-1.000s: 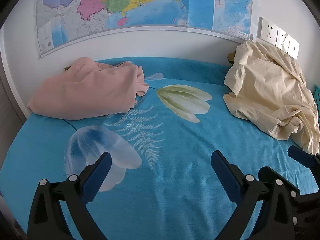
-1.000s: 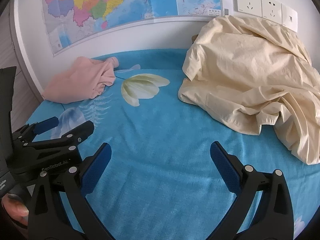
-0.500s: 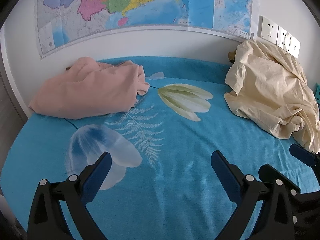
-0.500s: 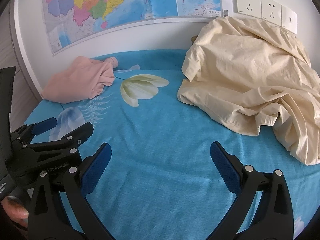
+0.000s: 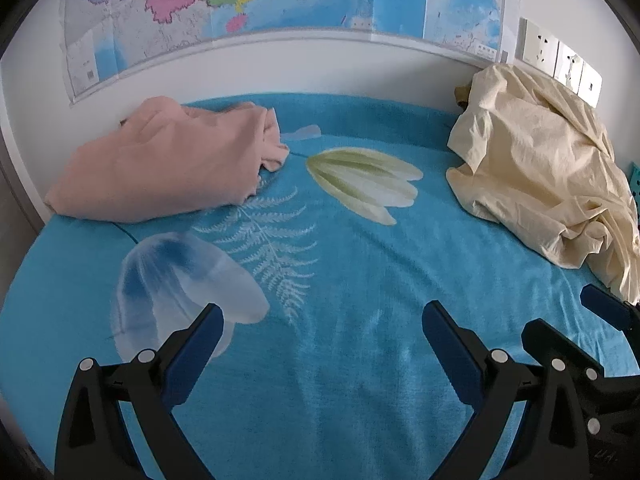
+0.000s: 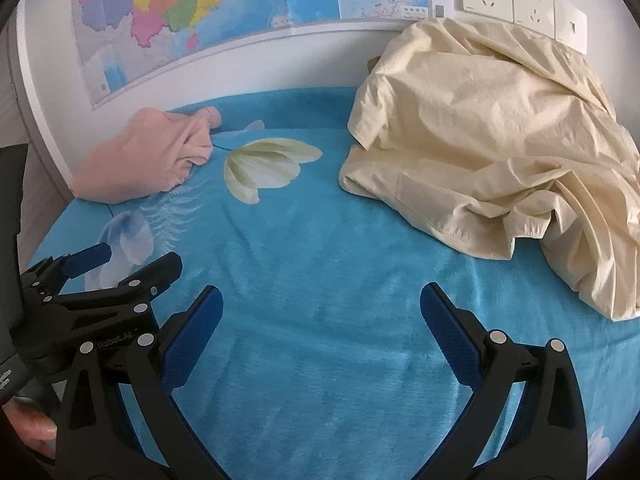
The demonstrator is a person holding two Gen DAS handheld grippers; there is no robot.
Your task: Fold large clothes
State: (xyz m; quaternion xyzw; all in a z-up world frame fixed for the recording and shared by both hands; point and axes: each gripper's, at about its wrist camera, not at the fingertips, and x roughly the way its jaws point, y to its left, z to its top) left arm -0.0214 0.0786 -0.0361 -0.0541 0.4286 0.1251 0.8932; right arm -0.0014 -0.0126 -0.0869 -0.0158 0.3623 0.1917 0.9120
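Note:
A crumpled cream garment (image 5: 540,184) (image 6: 492,148) lies heaped at the right of the blue flower-print bed cover (image 5: 340,280) (image 6: 320,248), against the wall. A crumpled pink garment (image 5: 168,164) (image 6: 148,160) lies at the far left. My left gripper (image 5: 322,332) hovers open over bare cover, nothing between its blue pads. My right gripper (image 6: 320,320) is open too, empty, short of the cream garment's near edge. The two grippers sit side by side: the right one's fingers (image 5: 604,304) show at the left view's right edge, the left one's fingers (image 6: 90,258) at the right view's left edge.
A white wall with a coloured map (image 5: 280,0) (image 6: 200,4) runs behind the bed. Wall sockets (image 6: 516,0) (image 5: 560,60) sit above the cream garment. A hand (image 6: 28,428) holds the left gripper's handle at the lower left. The bed's left edge drops off beside the pink garment.
Both views have drifted slightly: the garments sit a little lower and farther left in frame. Both grippers stay open and empty.

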